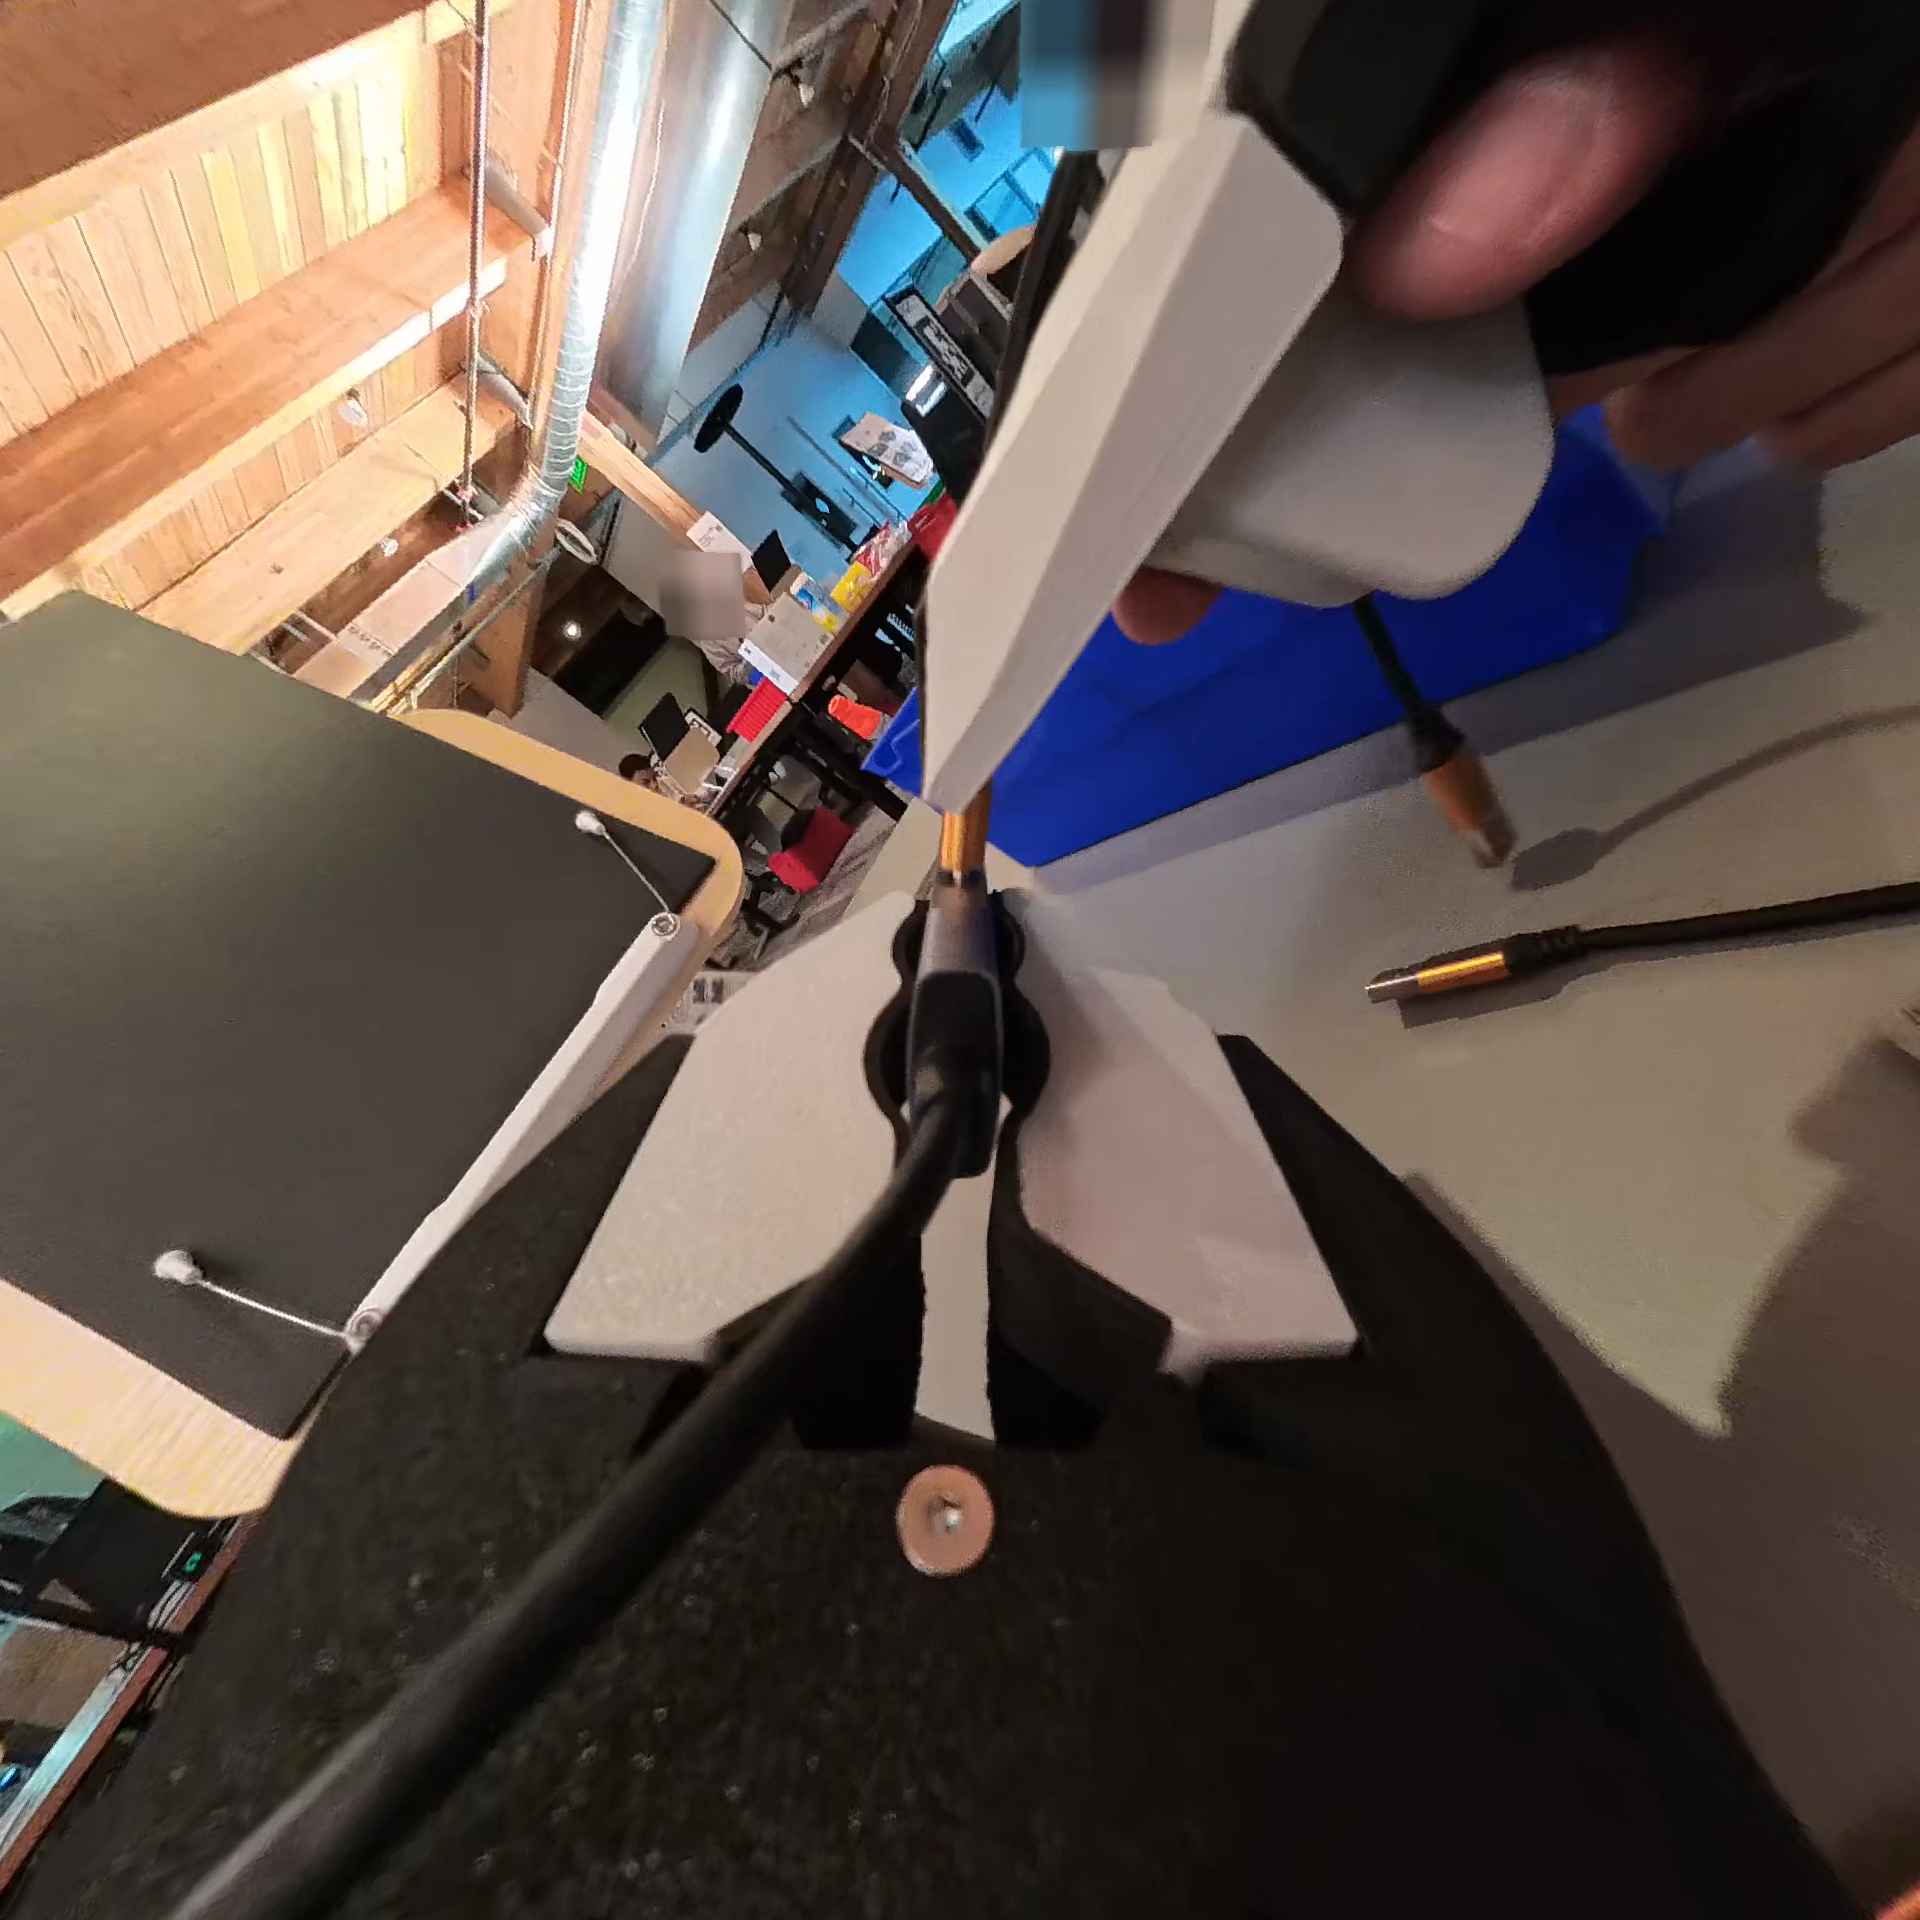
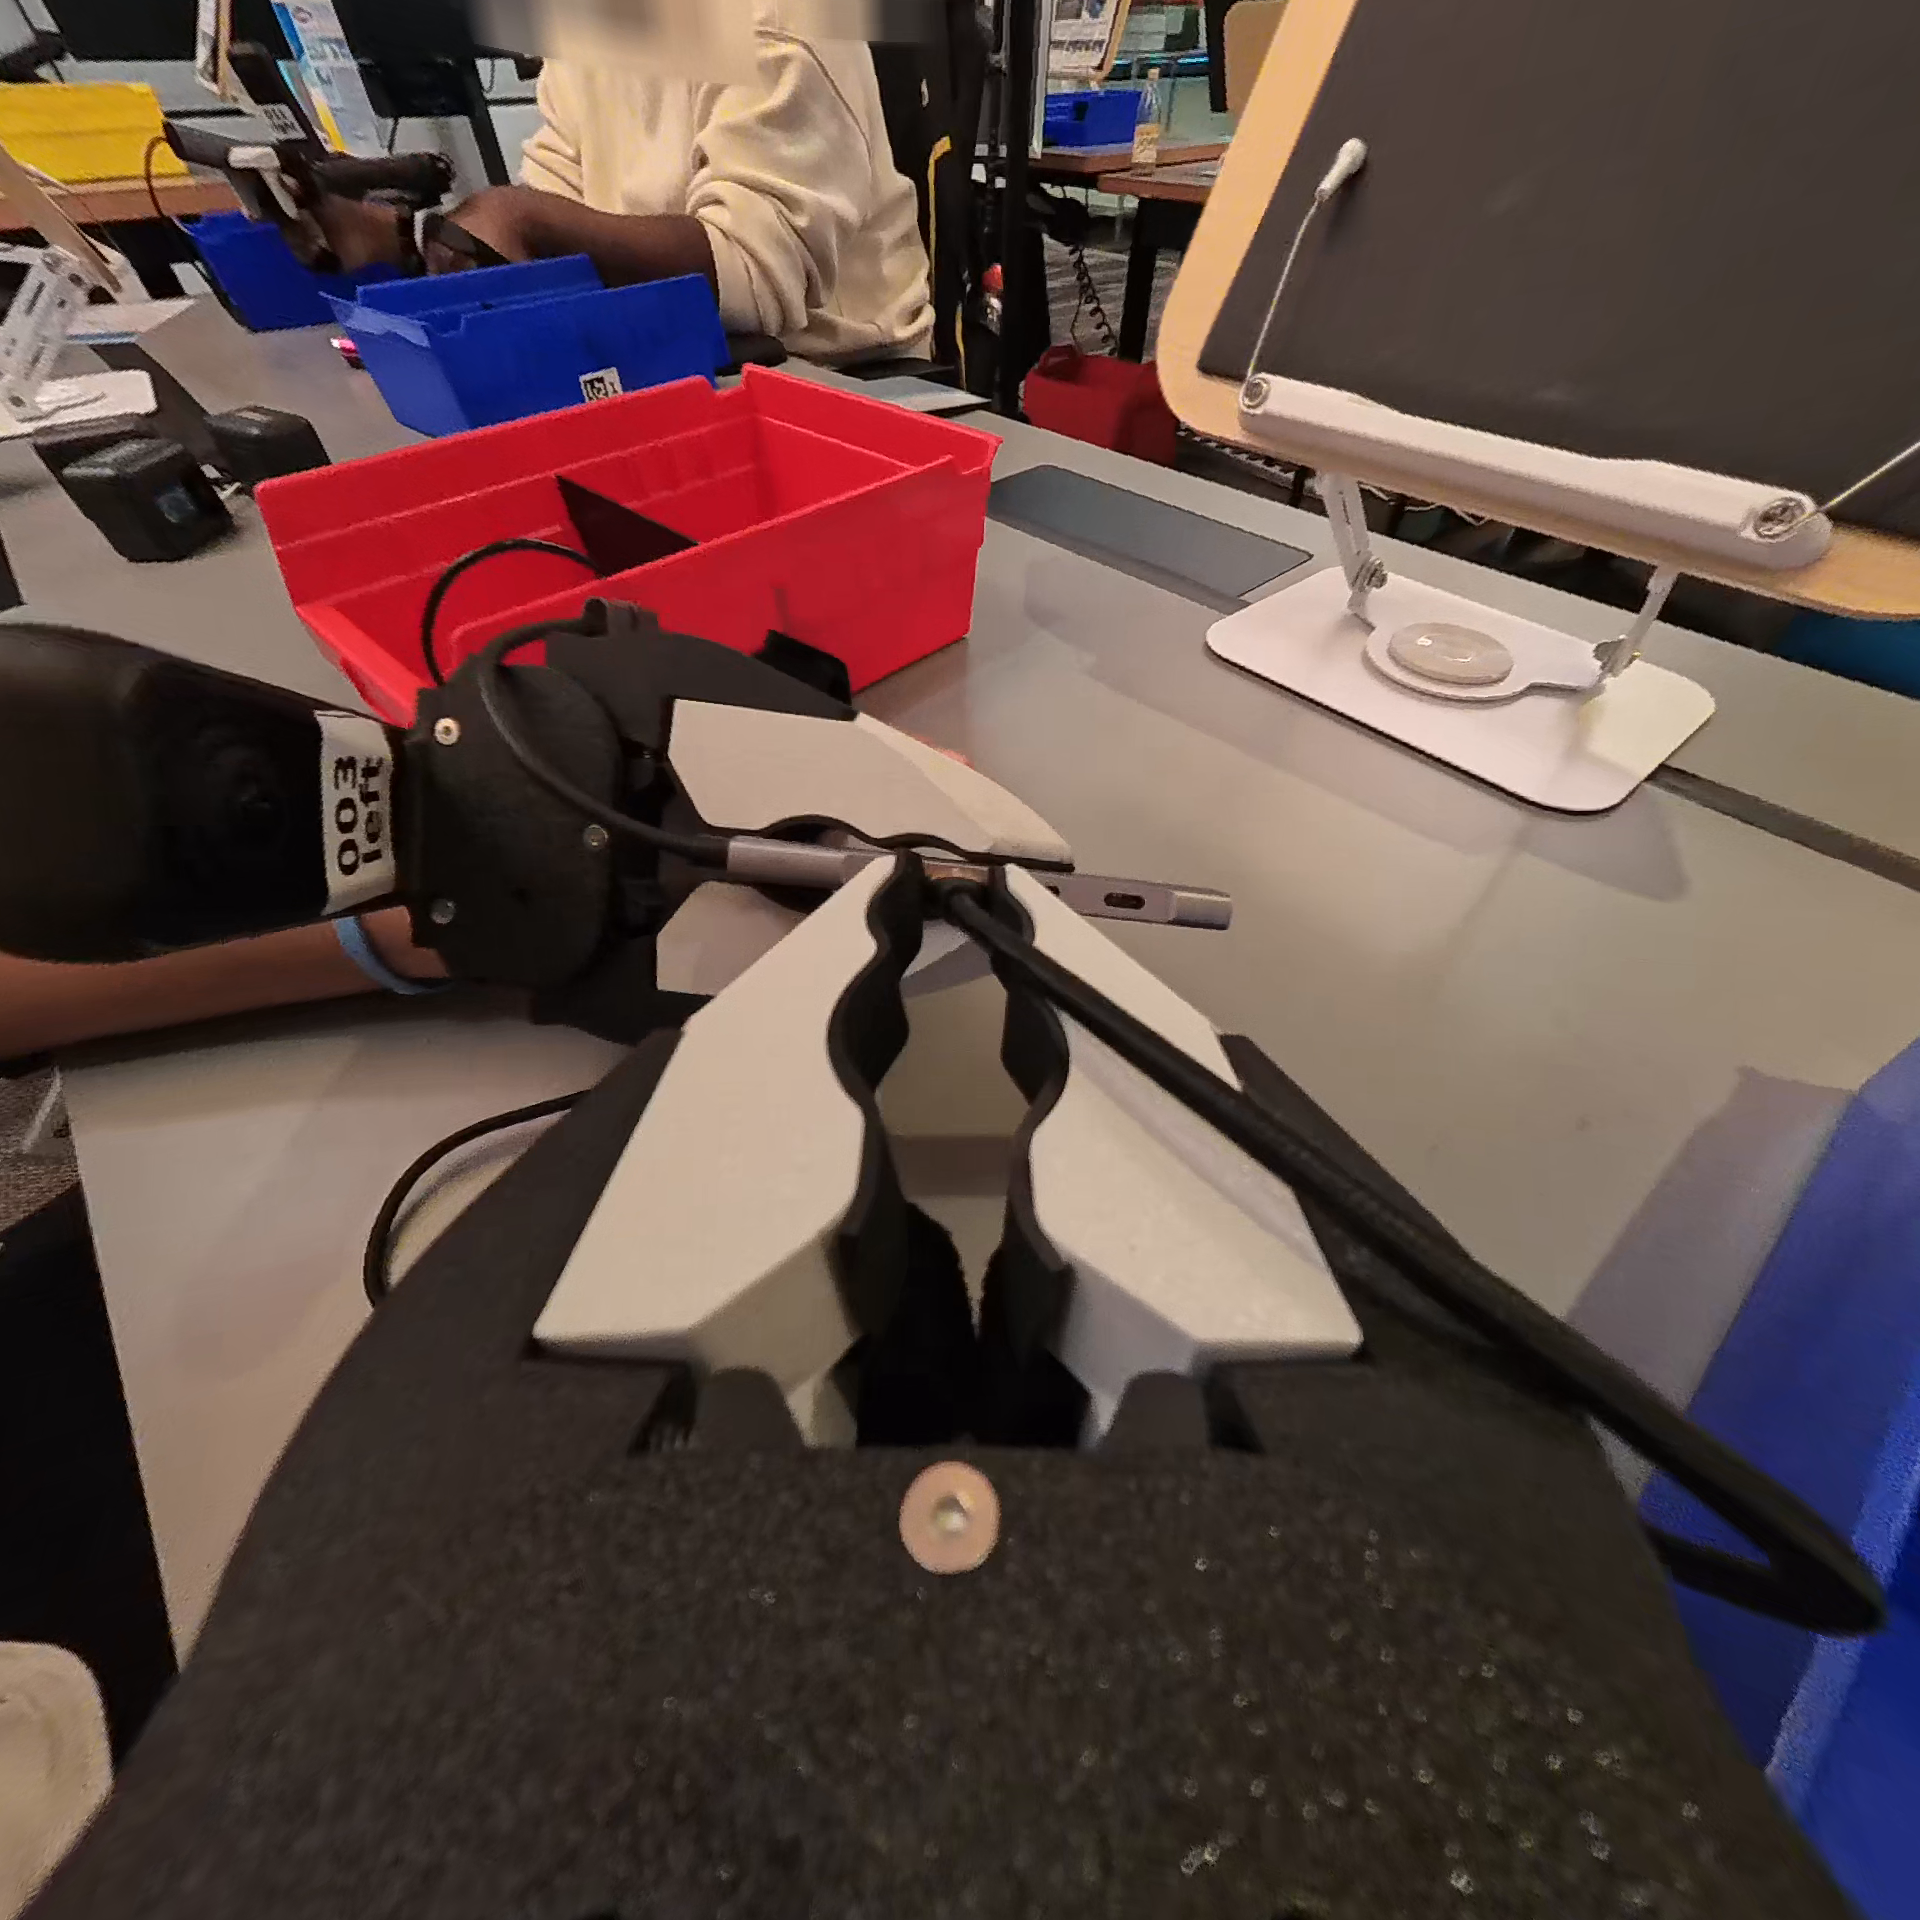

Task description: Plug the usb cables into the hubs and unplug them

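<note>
The left gripper (image 2: 883, 862) pinches a grey adapter (image 2: 1132, 899) lying sideways, and the right gripper (image 2: 951, 883) pinches a black cable's plug (image 2: 961, 881) right against it.

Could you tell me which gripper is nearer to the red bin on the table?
Left. The left gripper sits just before the red bin; the right gripper is farther back.

Red bin (image 2: 623, 520), blue bin (image 2: 540, 332), grey table (image 2: 1351, 987).
</note>
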`<state>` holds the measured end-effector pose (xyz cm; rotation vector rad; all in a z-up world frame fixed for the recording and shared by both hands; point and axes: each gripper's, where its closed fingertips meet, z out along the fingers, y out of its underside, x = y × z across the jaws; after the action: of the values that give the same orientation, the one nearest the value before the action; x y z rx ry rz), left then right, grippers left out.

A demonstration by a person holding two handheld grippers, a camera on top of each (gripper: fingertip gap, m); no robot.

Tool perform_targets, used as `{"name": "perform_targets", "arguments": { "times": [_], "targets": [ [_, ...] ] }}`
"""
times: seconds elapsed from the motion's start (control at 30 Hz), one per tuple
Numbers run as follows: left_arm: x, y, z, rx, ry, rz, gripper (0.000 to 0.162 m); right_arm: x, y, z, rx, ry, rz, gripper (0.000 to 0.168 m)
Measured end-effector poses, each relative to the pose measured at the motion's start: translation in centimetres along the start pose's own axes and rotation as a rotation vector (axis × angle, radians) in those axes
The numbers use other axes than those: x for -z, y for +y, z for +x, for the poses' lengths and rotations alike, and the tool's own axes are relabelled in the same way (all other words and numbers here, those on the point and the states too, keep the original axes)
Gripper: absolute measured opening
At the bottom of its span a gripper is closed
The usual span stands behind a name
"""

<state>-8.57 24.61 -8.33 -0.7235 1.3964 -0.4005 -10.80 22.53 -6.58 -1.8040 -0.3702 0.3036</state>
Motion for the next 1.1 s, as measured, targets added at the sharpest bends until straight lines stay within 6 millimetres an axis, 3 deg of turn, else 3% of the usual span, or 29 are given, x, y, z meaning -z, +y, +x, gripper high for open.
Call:
{"name": "perform_targets", "arguments": {
  "times": [0.33,0.4,0.5,0.57,0.63,0.7,0.77,0.87,0.93,1.1],
  "targets": [
    [-0.5,0.7,0.4,-0.019,0.018,-0.043,0.009,-0.4,0.7,0.6,-0.036,0.022,-0.029,0.011],
    [-0.5,0.8,-0.4,-0.002,-0.007,-0.010,0.010,-0.5,0.0,0.6,-0.023,0.022,0.004,0.011],
    [-0.3,2.6,-3.0,0.066,-0.095,-0.038,0.009,0.1,0.1,0.7,0.068,0.028,-0.003,0.014],
    [-0.1,3.7,-4.6,0.130,-0.137,-0.047,0.010,0.3,0.9,0.8,0.048,0.023,-0.041,0.017],
    [-0.1,4.5,-5.3,0.182,-0.158,-0.050,0.009,0.2,2.3,-1.2,-0.008,-0.078,-0.101,0.021],
    [-0.2,4.9,-5.2,0.193,-0.153,-0.049,0.009,0.1,4.8,-4.0,0.040,-0.187,-0.222,0.027],
    [-0.3,5.0,-4.9,0.182,-0.140,-0.051,0.009,0.1,6.6,-4.9,0.148,-0.192,-0.277,0.027],
    [-0.4,4.9,-4.6,0.186,-0.128,-0.048,0.009,-1.0,8.8,-5.3,-0.016,-0.205,-0.383,0.025],
    [-0.5,5.0,-4.5,0.183,-0.125,-0.054,0.009,-2.7,9.0,-5.2,-0.130,-0.118,-0.387,0.026],
    [-0.5,5.4,-4.7,0.196,-0.124,-0.062,0.009,-5.3,10.6,-5.9,-0.104,0.068,-0.501,0.032]
  ]
}}
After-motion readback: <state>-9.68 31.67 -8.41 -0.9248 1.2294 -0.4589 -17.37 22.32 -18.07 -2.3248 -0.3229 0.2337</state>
